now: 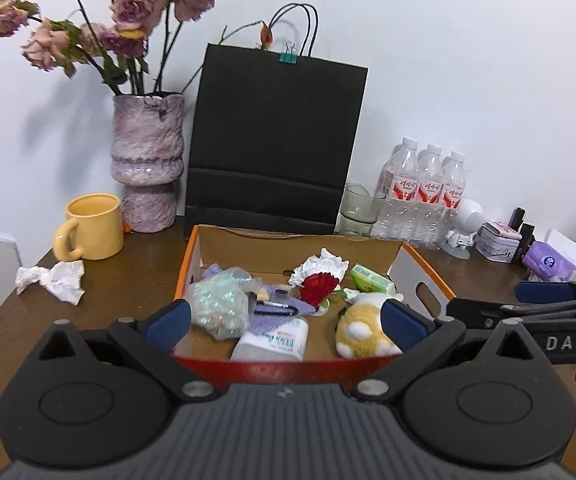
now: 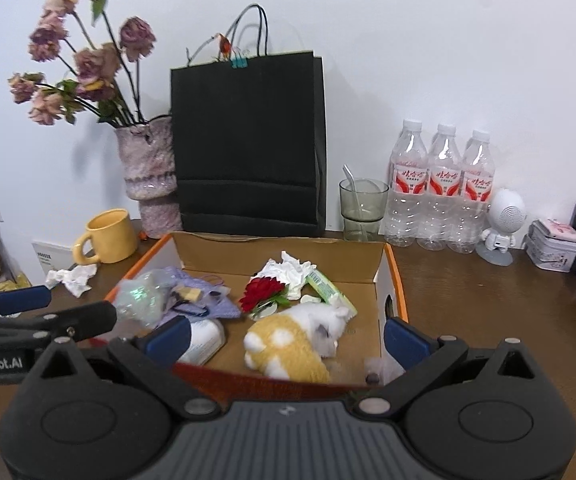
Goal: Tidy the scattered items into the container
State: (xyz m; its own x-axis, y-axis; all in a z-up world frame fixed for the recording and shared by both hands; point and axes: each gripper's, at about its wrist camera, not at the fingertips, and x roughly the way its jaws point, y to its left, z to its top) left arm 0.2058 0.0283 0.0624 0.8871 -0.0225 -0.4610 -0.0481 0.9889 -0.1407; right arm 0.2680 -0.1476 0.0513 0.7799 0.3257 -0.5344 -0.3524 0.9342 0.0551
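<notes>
Your left tongs [image 1: 286,320] sit at the bottom centre of the left wrist view, spread wide with nothing between the blue pads, hovering at the near red edge of the open cardboard box with orange rim [image 1: 423,258]. Your right tongs [image 2: 286,336] are likewise spread and empty, low in the right wrist view over the same box's near edge.

Inside the box, at mid-frame, lie a yellow and white plush toy [image 2: 288,344], a red fabric flower [image 2: 262,292], a crumpled white tissue [image 2: 288,272], a green wrapped packet [image 2: 327,288], an iridescent plastic bag [image 1: 218,302], a white bottle with blue print [image 1: 276,340] and a lilac knitted cloth [image 2: 216,306] with what looks like a dark pen on it, though blur makes that uncertain.

One item is outside the box: a crumpled white paper wad [image 1: 54,280] on the brown wooden desk [image 1: 128,280], at the left of the left wrist view, just in front of the yellow ceramic mug [image 1: 92,232].

Behind the box stands a black paper carrier bag [image 1: 276,140], with a mottled pink vase of dried roses [image 1: 146,160] at upper left and clear water bottles [image 2: 439,192] at right.
</notes>
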